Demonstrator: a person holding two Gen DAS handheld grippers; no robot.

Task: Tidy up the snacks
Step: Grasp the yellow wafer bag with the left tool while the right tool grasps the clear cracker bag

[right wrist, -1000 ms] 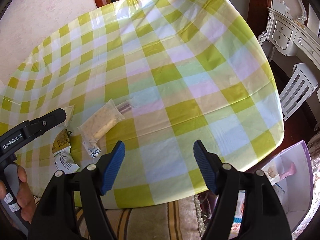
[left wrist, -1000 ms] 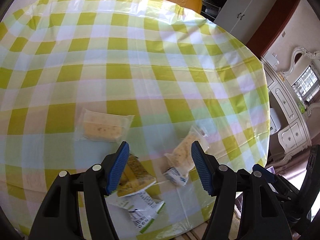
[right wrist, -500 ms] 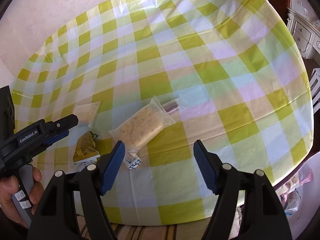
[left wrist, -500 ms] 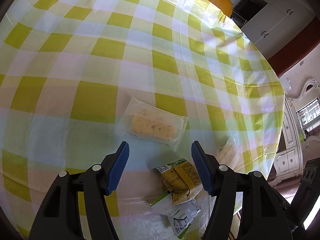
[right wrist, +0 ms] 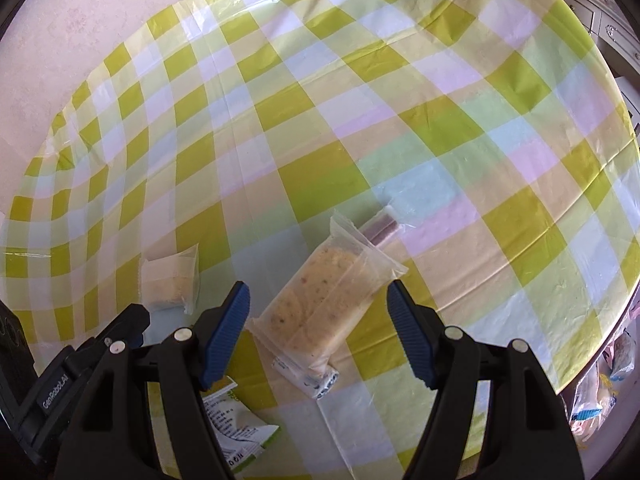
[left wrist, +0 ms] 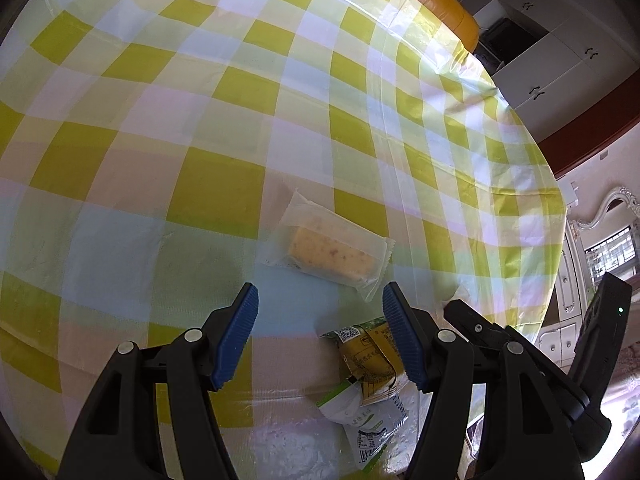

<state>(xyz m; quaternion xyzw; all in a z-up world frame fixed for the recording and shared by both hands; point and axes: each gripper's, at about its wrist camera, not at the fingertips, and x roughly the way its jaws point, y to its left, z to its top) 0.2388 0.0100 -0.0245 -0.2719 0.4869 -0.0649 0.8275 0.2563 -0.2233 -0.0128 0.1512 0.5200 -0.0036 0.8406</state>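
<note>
Left wrist view, left gripper (left wrist: 318, 338) spread and empty above the round yellow-green checked plastic tablecloth (left wrist: 208, 120), clear-wrapped pale yellow cake slice (left wrist: 330, 250) just beyond its fingertips, yellow-green foil snack packet (left wrist: 368, 360) beside the right finger, right wrist view, right gripper (right wrist: 318, 334) spread over a long clear bag of beige flatbread (right wrist: 324, 300), touching nothing.

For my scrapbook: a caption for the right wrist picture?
Open right gripper poised over a clear-wrapped snack on a checked tablecloth.

Four snacks, all flat on the checked cloth, all sealed. Clear pack with a yellow cake slab (left wrist: 332, 254), lying at a slant. At its 5 o'clock, close by, a yellow-green packet (left wrist: 370, 358) overlapping a white-green packet (left wrist: 370, 426). Long clear bag of beige flatbread (right wrist: 322, 300), tilted toward 1 o'clock, its far end over a small purple bar (right wrist: 380, 226).
</note>
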